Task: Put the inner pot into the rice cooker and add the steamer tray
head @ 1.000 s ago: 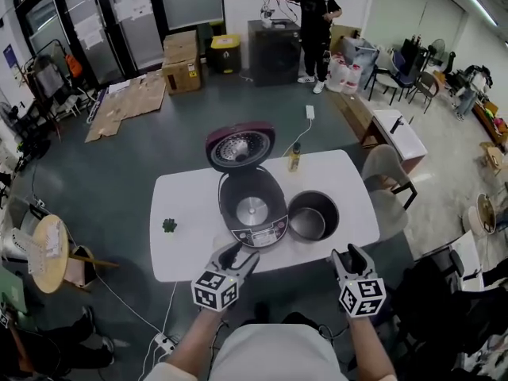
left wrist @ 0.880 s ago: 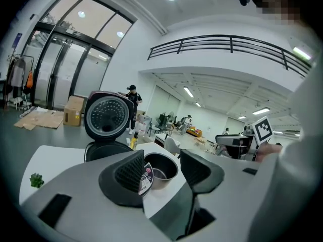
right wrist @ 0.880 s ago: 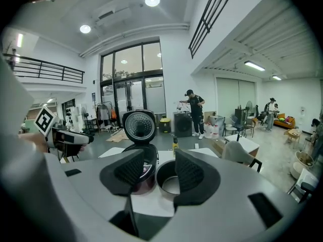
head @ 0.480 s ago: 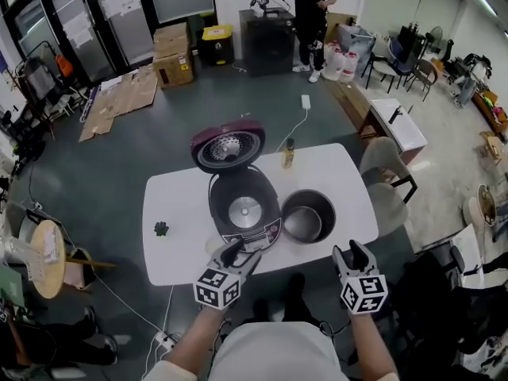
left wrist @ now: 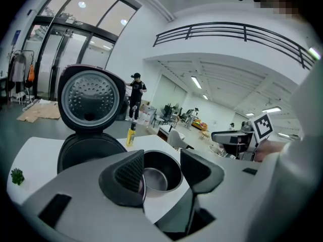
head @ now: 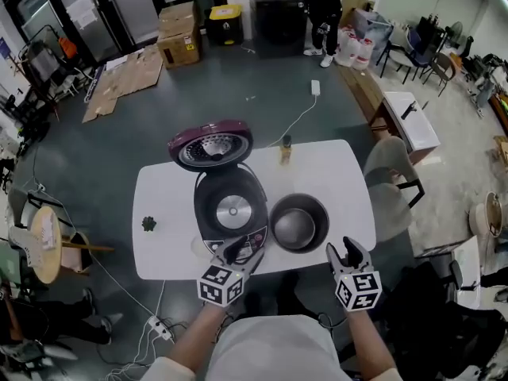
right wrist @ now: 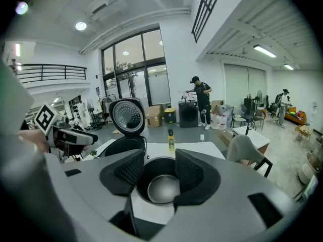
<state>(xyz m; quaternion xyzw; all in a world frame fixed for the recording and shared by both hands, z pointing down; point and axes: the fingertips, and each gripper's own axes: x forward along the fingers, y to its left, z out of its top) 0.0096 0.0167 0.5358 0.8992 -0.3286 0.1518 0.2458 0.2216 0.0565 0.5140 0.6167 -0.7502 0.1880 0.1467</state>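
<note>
Table (head: pixel 333 173), centre of head view: cooker (head: pixel 232 213) stands open and empty; pot (head: pixel 298 223) sits just right of it, not yet inserted. No steamer tray is visible. Left gripper (head: pixel 236 252) and right gripper (head: pixel 347 252), lower centre, are released and hold nothing; both steps are outstanding

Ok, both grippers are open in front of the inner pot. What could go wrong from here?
1. The inner pot stands close against the open rice cooker, so the left gripper has little room on that side and may bump the cooker.
2. The pot's rim looks smooth and round; if the right gripper pinches unevenly, the pot could tilt.
3. The bottle behind the pot could get knocked over.
</note>
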